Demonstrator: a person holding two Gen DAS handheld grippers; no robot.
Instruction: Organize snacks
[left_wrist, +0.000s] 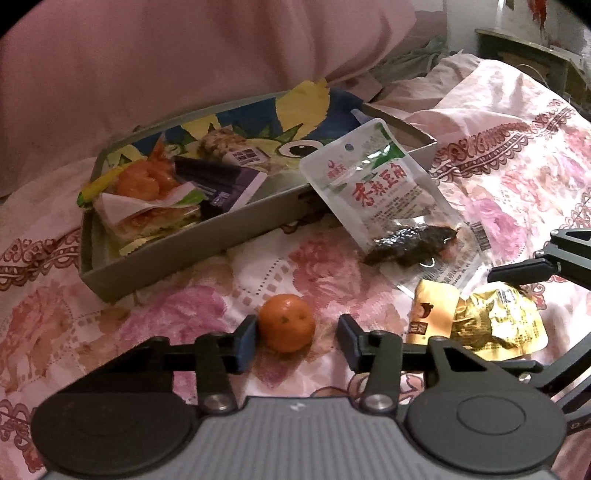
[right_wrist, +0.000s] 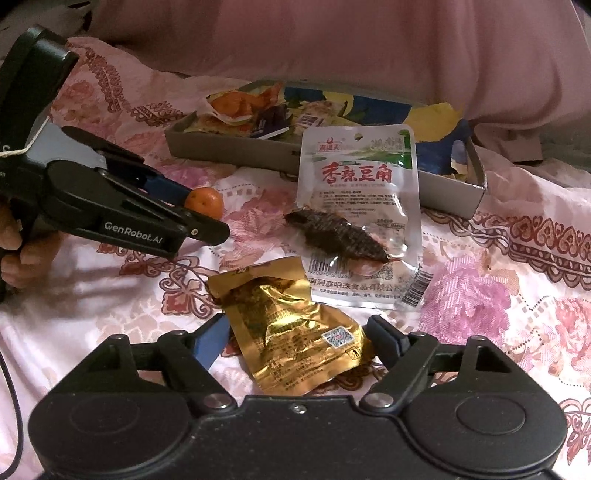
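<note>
With both sets of jaws apart, the left gripper (left_wrist: 295, 341) straddling the small round orange mandarin (left_wrist: 286, 323) low in the frame and the right gripper (right_wrist: 295, 341) around the crinkled gold foil packet (right_wrist: 295, 332), I judge the fruit may roll off on the soft floral bedspread (left_wrist: 184, 306) and the foil slip.

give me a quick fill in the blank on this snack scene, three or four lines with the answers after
1. The left hand-held gripper has its open fingers on either side of the small round ____ fruit.
2. The right hand-held gripper is open around the crinkled ____ foil packet.
3. The clear plastic pouch with red lettering leans against the front wall of the shallow grey ____.
4. All of it lies on a pink ____ bedspread.

Missing words: orange; gold; tray; floral
</note>
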